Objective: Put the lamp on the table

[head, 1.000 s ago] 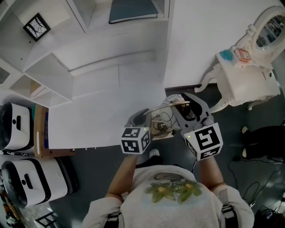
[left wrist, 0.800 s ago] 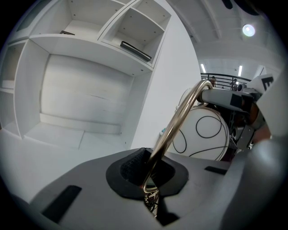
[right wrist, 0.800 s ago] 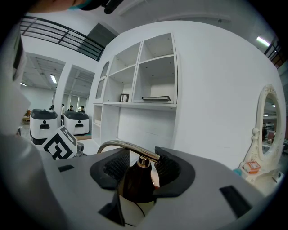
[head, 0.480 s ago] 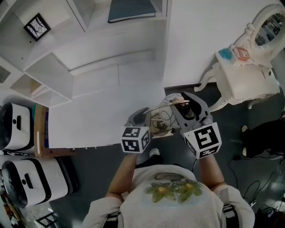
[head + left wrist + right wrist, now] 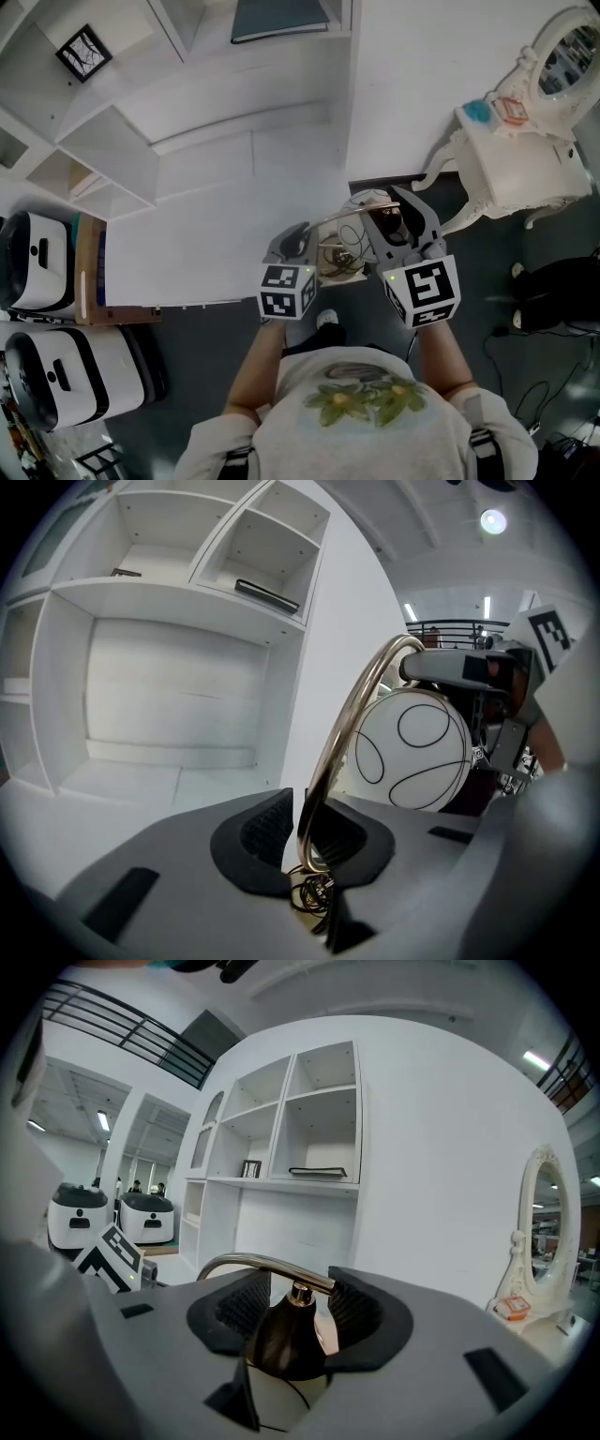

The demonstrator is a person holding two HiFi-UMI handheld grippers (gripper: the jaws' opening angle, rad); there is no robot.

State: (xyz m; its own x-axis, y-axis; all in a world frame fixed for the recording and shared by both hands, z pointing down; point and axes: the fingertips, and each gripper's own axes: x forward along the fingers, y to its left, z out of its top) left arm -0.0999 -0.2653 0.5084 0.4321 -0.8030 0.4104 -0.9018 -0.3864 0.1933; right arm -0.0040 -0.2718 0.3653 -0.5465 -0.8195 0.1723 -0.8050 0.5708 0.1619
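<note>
The lamp has a white globe [image 5: 352,228] with black line loops, a dark cap and a curved brass arm [image 5: 330,225]. I hold it in the air over the near right corner of the white table [image 5: 187,253]. My left gripper [image 5: 298,240] is shut on the brass arm [image 5: 349,726] low down, with a tangle of cord [image 5: 309,892] hanging under the jaws. My right gripper [image 5: 401,212] is shut on the dark cap [image 5: 284,1335] above the globe [image 5: 412,752], a pad on either side. The lamp's base is hidden.
White shelves [image 5: 103,141] rise behind the table, with a flat book [image 5: 277,21] and a framed picture [image 5: 81,52]. A white wall panel [image 5: 422,66] stands to the right, then an ornate dressing table [image 5: 511,169] with a mirror. Two white machines [image 5: 56,375] stand at the left.
Both grips hold as before. The lamp and both grippers have edged slightly forward toward the table.
</note>
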